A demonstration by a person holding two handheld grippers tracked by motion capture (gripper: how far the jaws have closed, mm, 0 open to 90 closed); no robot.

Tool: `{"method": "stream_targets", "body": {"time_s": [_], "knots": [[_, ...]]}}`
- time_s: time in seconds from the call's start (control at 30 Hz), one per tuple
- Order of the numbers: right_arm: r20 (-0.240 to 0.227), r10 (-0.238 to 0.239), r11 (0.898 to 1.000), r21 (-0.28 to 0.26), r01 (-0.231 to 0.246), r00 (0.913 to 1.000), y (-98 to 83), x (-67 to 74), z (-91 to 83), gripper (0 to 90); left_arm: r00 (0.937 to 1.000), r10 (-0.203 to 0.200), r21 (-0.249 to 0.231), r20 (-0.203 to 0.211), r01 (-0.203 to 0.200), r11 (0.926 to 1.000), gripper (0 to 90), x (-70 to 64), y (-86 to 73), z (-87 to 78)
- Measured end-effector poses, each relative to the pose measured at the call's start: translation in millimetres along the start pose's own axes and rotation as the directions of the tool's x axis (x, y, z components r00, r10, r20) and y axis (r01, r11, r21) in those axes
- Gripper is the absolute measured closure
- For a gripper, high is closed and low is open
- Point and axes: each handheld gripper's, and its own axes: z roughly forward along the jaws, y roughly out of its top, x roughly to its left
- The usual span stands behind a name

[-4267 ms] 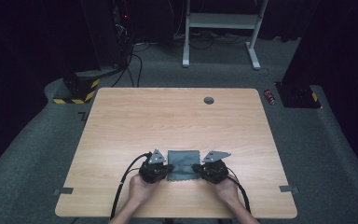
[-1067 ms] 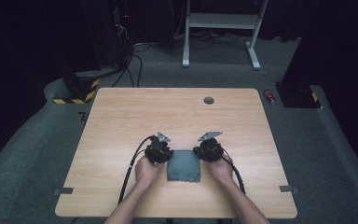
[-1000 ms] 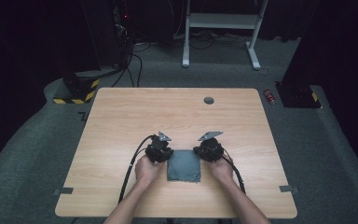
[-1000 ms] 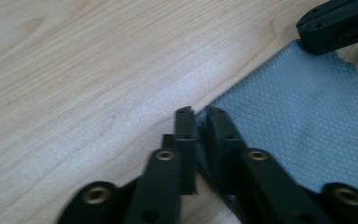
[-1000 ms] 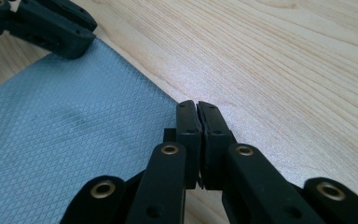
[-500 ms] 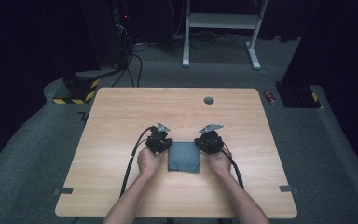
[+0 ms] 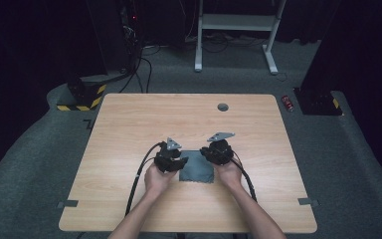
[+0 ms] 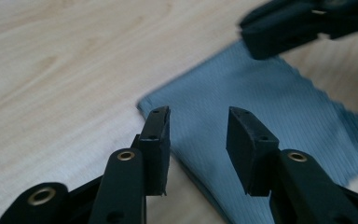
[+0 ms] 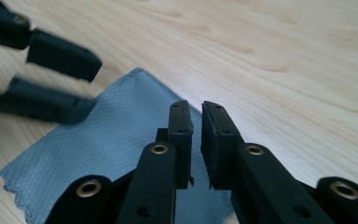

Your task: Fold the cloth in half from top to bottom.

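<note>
High view showed us the folded grey cloth (image 7: 197, 166) flat on the table (image 7: 129, 124). Our left gripper (image 7: 175, 160), at its nine o'clock, had just been opening, released; our right gripper (image 7: 214, 153), at three, stood slightly parted, gripping nothing.

Both grippers black: left gripper (image 7: 170, 158) and right gripper (image 7: 219, 152), each topped by a grey three-cornered plate, black cable trailing back along the forearm. Jaws flat, blocky, matt black, with brass-ringed rivets at the pivots. Forearms bare, no sleeves.
</note>
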Motion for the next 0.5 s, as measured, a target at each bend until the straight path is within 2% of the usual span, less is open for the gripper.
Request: {"method": "stream_targets", "body": {"time_s": [0.07, 0.17, 0.2, 0.3, 0.37, 0.43, 0.5], "knots": [[-0.001, 0.003, 1.0, 0.017, -0.003, 1.0, -1.9, -1.1, 8.5, 82.1, 0.9998, 0.019, 0.01, 0.005, -0.019, 0.9998, 59.9, -3.1, -7.0, -0.9], [0.011, 0.026, 0.999, 0.043, -0.027, 0.9996, -6.5, -7.6, 15.4, 81.1, 0.9991, 0.042, 0.033, -0.002, -0.042, 0.9986, 59.9, -4.3, -16.2, -1.4], [0.015, 0.021, 0.999, 0.044, -0.021, 0.9997, -7.1, -10.2, 16.1, 79.8, 0.9986, 0.052, 0.042, -0.013, -0.051, 0.9978, 59.7, -4.5, -19.9, -1.5], [0.04, 0.043, 0.998, 0.051, -0.045, 0.9983, -9.9, -17.1, 14.5, 76.3, 0.999, 0.043, 0.032, -0.013, -0.043, 0.9986, 58.4, -4.9, -27.1, -5.3], [0.053, 0.04, 0.998, 0.046, -0.042, 0.9978, -11.1, -20.7, 11.1, 75.0, 0.999, 0.042, 0.024, -0.014, -0.042, 0.9988, 57.1, -5.7, -29.8, -9.0], [0.059, 0.039, 0.999, 0.035, -0.041, 0.9975, -11.8, -20.4, 6.0, 74.6, 0.9993, 0.037, 0.005, -0.004, -0.037, 0.9993, 56.2, -8.4, -33.2, -14.9], [0.045, 0.022, 1.0, 0.011, -0.022, 0.9987, -14.3, -15.3, -2.6, 74.5, 0.999, 0.043, -0.007, 0.009, -0.043, 0.999, 55.6, -12.4, -36.8, -20.4]]}}
